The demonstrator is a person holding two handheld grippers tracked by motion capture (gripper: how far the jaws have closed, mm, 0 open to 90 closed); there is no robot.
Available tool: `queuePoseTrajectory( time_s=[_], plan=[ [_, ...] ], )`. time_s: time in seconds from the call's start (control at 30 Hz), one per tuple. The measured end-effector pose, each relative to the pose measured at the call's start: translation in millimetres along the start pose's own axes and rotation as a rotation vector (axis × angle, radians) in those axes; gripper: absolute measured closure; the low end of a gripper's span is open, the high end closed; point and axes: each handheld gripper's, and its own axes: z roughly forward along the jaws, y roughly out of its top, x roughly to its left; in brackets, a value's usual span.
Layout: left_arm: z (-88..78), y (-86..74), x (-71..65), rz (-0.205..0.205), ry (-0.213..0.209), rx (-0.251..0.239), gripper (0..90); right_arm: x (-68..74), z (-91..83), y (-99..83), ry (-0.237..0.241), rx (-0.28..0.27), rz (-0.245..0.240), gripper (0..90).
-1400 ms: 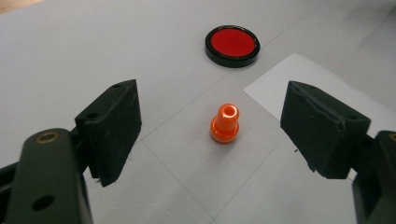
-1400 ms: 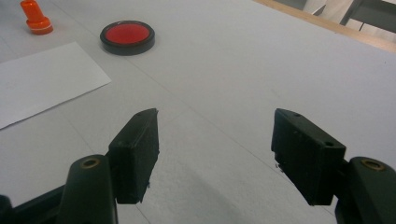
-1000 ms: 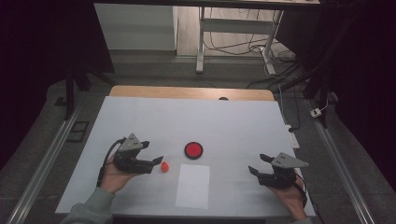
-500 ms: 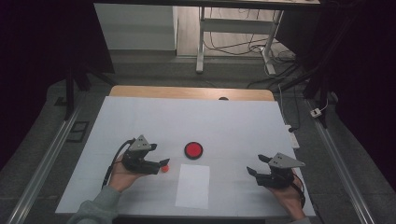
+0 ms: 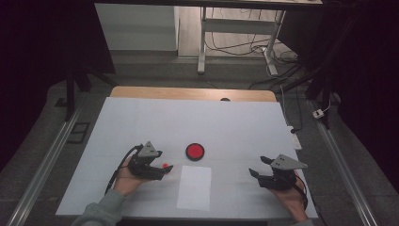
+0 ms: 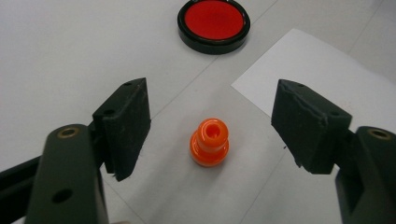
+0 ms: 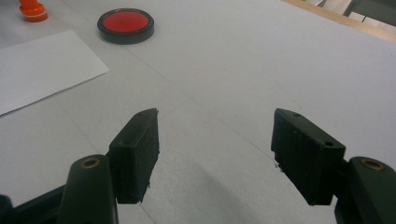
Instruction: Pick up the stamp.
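The left gripper (image 6: 210, 128) sits low over the table (image 5: 141, 117), its jaws apart on either side of the orange stamp (image 6: 209, 142). The jaws have just been closing in, with the stamp between them, but neither pad touches it. The stamp stands upright on the white table cover, just beside the near-left corner of the paper (image 6: 317, 70) (a plain white sheet lying flat). Beyond it, near the sheet's far edge, lies the ink pad (image 6: 213, 24), round, black-rimmed and red inside. In the high view the left gripper (image 5: 162, 168) is left of the paper, with the stamp (image 5: 165, 165) at its tips. The right gripper (image 5: 256, 173) rests well to the right of the paper, its jaws wide apart with only bare table between them.
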Motion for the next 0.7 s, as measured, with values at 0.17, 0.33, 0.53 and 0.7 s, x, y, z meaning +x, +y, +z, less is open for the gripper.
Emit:
queuePoseTrajectory(
  time_s=[0.17, 0.33, 0.53, 0.7],
  plan=[
    [3.9, -2.7, 0.0, 0.012, -0.003, 0.021, 34.9, 0.2, 0.9, -0.8, -0.002, 0.005, 0.004, 31.8],
    [7.5, -4.6, -0.2, 0.021, -0.003, 0.041, 38.2, 0.3, 1.6, -1.2, 0.000, 0.008, 0.003, 31.8],
    [10.8, -6.4, -0.4, 0.024, 0.009, 0.055, 44.2, 0.2, 2.0, -1.7, 0.001, 0.012, 0.004, 31.8],
    [12.0, -6.9, -1.2, 0.038, 0.007, 0.064, 50.6, 0.0, 2.2, -1.8, 0.001, 0.012, -0.001, 31.8]
  ],
)
